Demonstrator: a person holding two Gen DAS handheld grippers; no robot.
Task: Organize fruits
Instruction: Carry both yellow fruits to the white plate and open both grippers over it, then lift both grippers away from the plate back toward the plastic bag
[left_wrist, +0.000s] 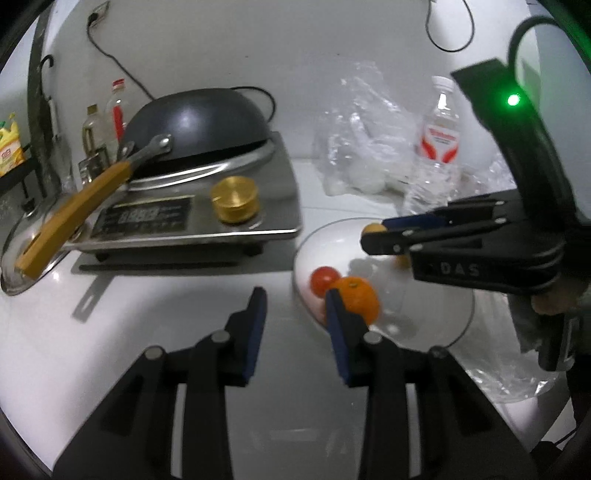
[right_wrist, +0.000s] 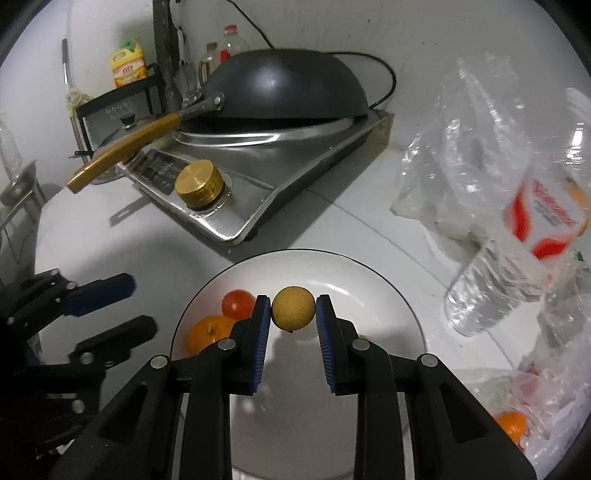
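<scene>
A white plate (right_wrist: 369, 266) on the white counter holds a red tomato (right_wrist: 238, 302) and an orange (right_wrist: 207, 338). My right gripper (right_wrist: 293, 301) is shut on a small round yellow-brown fruit (right_wrist: 293, 308), held just above the plate's middle. In the left wrist view the right gripper (left_wrist: 375, 235) reaches in from the right over the plate (left_wrist: 461, 325), the yellow fruit (left_wrist: 373, 228) at its tip. My left gripper (left_wrist: 295, 299) stands open and empty over the counter at the plate's left edge, its right finger in front of the orange (left_wrist: 360, 299) and beside the tomato (left_wrist: 323, 278). The left gripper (right_wrist: 136, 304) also shows at the left of the right wrist view.
An induction cooker (right_wrist: 236, 206) with a gold knob (right_wrist: 199, 182) and an upturned black wok (right_wrist: 288, 88) with a wooden handle stands behind the plate. A water bottle (right_wrist: 517, 258) and clear plastic bags (right_wrist: 461, 147) lie to the right; another orange (right_wrist: 511, 424) sits in a bag at lower right.
</scene>
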